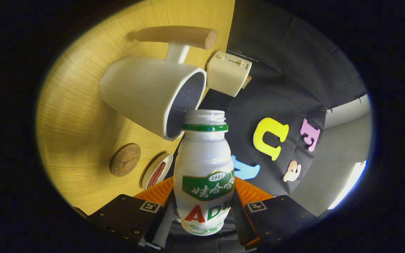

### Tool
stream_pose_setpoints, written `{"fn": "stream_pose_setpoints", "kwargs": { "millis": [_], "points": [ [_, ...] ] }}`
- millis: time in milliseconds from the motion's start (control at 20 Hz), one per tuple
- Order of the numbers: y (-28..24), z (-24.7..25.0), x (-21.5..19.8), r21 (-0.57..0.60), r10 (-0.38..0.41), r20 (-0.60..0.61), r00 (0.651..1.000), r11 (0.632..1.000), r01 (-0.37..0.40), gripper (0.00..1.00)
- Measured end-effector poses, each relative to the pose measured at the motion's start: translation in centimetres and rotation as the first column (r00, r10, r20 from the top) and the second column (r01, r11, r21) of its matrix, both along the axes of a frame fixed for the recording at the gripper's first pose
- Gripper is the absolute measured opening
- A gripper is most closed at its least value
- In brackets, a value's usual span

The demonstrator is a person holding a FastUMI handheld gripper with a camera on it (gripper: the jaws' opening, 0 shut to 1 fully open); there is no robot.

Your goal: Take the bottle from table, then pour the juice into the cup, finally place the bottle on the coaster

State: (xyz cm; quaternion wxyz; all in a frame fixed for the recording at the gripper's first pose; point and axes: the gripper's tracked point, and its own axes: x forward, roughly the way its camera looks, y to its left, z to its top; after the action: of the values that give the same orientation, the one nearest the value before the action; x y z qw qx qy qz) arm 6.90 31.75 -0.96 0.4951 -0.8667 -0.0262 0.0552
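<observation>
The hand-held gripper [202, 219] is clamped on the bottle [204, 168], one finger pressing each side of its lower body. The bottle is smooth white plastic, waisted toward a threaded, uncapped neck with a green ring below the threads and a green and red printed label. The whole view is rolled, so the pale wood-grain table [76, 116] stands like a wall on the left. Just beyond the bottle's mouth is the cup [149, 93], a matte white mug with a dark speckled inside and a round wooden bar handle; its opening faces the bottle's neck, rim close to it. Whether any juice is running is hard to tell. Near the fingers lies the coaster [125, 160], a round cork disc with a stamped design, beside a small white dish [156, 171]. Behind the cup sits a cream boxy toaster [227, 73].
</observation>
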Motion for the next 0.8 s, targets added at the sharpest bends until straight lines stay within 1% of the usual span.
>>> {"fn": "stream_pose_setpoints", "kwargs": {
  "millis": [250,400,500,600,800],
  "points": [
    [0.0,-0.4,0.0,0.03,-0.001,-0.011,1.0,1.0,0.001,0.74],
    [-0.3,-1.2,0.0,0.108,-0.006,-0.048,0.999,0.994,0.012,0.74],
    [-0.4,-1.7,0.0,0.184,-0.006,-0.083,0.997,0.983,0.022,0.74],
    [-0.5,-1.4,-0.1,0.255,-0.003,-0.085,0.996,0.967,0.025,0.74],
    [-1.3,-1.9,0.1,0.373,-0.013,-0.131,0.991,0.926,0.062,0.74]
  ]
}}
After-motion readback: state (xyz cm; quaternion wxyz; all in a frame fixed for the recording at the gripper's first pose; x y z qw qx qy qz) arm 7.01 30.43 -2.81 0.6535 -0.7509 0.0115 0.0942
